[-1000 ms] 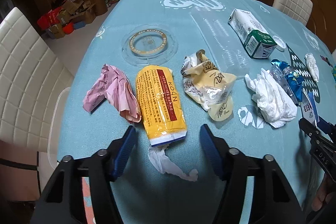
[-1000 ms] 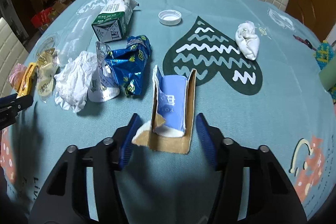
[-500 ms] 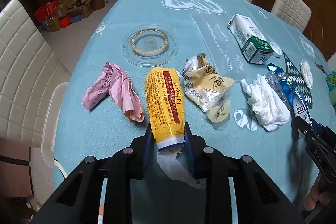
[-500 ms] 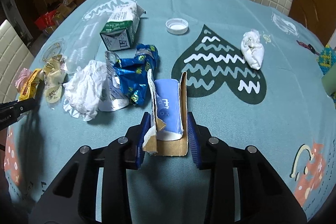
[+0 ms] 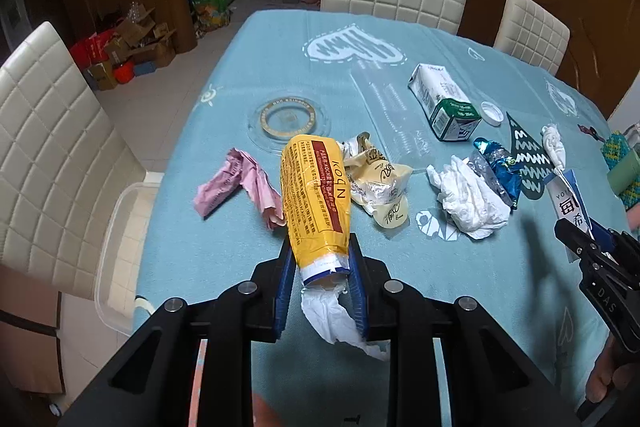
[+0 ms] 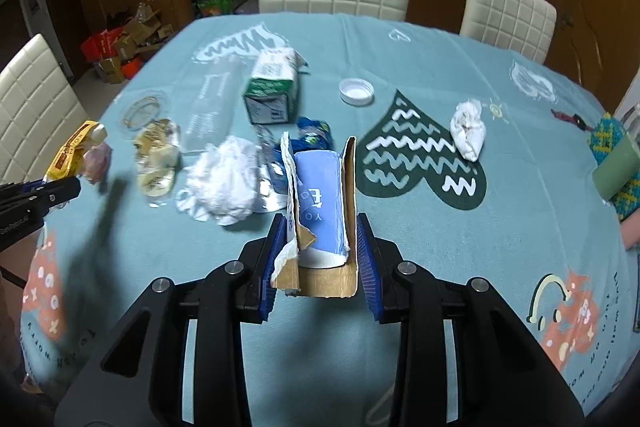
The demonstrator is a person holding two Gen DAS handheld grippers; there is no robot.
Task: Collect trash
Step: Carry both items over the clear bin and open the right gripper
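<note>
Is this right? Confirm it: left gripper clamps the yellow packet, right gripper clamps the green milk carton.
Not quite. The left gripper does clamp the yellow packet, but the right wrist view shows the right gripper clamping the torn blue carton; the green milk carton lies on the table.

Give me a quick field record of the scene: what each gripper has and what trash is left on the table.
left gripper: shut on yellow wrapper, lifted off the table
right gripper: shut on torn blue carton
left on tablecloth: pink wrapper, cream wrapper, white tissue, blue foil wrapper, green milk carton, white cap, small white wad
other: clear round lid
</note>
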